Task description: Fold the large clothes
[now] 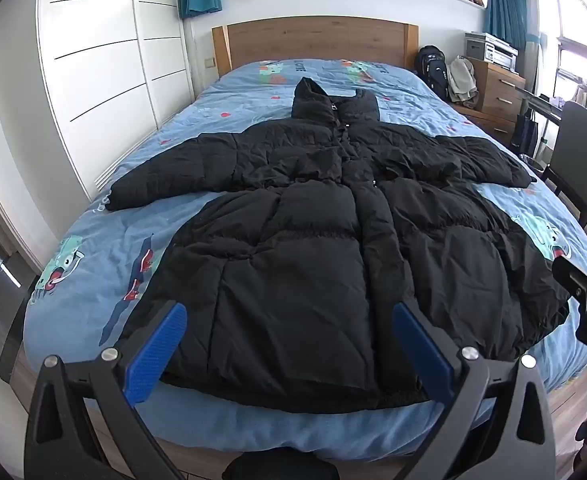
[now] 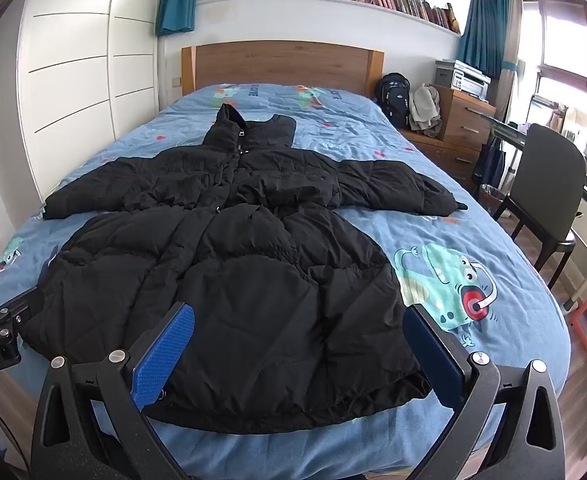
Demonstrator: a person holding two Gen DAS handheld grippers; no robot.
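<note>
Blue ribbed pads (image 1: 155,354) of the left hand-held gripper (image 1: 289,352) sit nearest the lens, jaws spread wide, nothing between them but air above the coat hem. Right hand-held gripper (image 2: 299,354) same: fully released, blue textured pads, black linkage arms with silver pivots, hovering over the hem's right half. Neither touches fabric.

Outward from there: black puffer coat (image 1: 313,240) lies front up on the bed (image 1: 249,428), spread flat, hem toward the foot, hood (image 1: 313,100) toward the wooden headboard (image 1: 313,40). Zip runs closed up the middle. Left sleeve (image 1: 173,176) and right sleeve (image 2: 397,190) stretch out to either side.

Step, as a judgement: start of the fold, coat laid out, no fold made yet. Next move likely calls for each gripper to go out to a sleeve or side edge, pinch through thick padding, and bring it across the body.

Material: quilted, puffy, slick-looking shell, wrinkled; probably springs back and slides, so needs a deep bite. Bed sheet is blue cotton-like with cartoon monster (image 2: 449,288) prints, lightly creased.
</note>
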